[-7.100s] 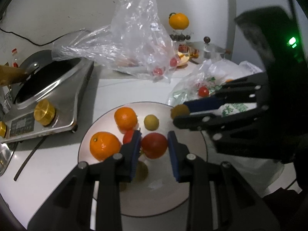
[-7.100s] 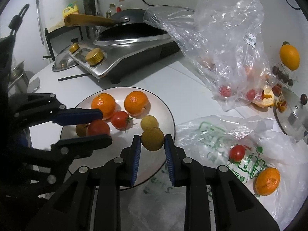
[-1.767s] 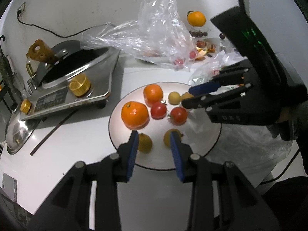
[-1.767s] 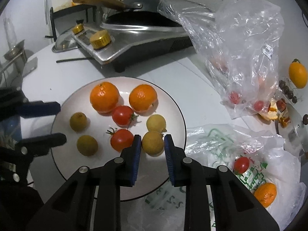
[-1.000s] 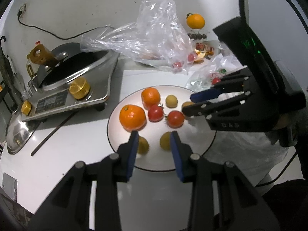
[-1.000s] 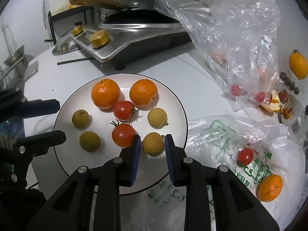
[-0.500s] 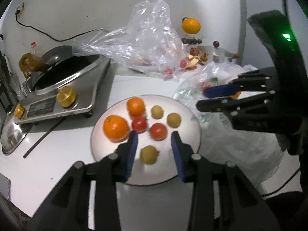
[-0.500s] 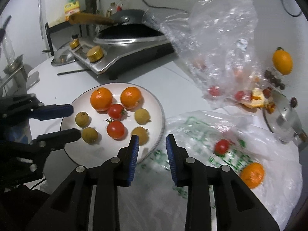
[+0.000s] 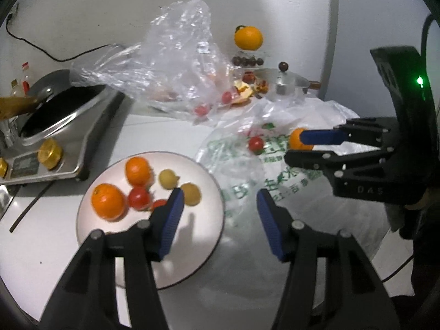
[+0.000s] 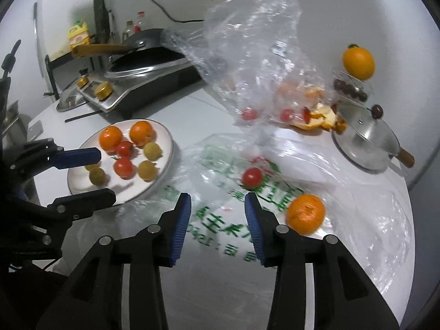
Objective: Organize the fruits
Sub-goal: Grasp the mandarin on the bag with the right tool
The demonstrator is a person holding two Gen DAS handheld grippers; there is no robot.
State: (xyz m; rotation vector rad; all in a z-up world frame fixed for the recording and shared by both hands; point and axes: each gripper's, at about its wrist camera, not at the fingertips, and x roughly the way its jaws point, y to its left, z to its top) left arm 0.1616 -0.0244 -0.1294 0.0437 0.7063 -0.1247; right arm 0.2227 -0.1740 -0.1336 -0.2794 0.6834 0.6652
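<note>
A white plate (image 9: 198, 236) (image 10: 165, 140) holds two oranges, two tomatoes and several small yellow-brown fruits. A tomato (image 10: 251, 176) (image 9: 255, 143) and an orange (image 10: 305, 214) (image 9: 295, 139) lie on a flat white plastic bag with green print (image 10: 220, 220). My left gripper (image 9: 218, 217) is open and empty, over the plate's right edge. My right gripper (image 10: 217, 222) is open and empty above the printed bag, left of the loose orange.
An induction cooker with a black pan (image 9: 55, 115) stands at the left. A crumpled clear bag with tomatoes (image 10: 247, 63) lies behind the plate. A steel pot lid (image 10: 365, 143), orange peel (image 10: 316, 118) and a yellow-orange fruit (image 10: 359, 63) are at the back right.
Both grippers have swung right, away from the plate and toward the printed bag. Their jaws have opened wider. All fruit stays on the plate.
</note>
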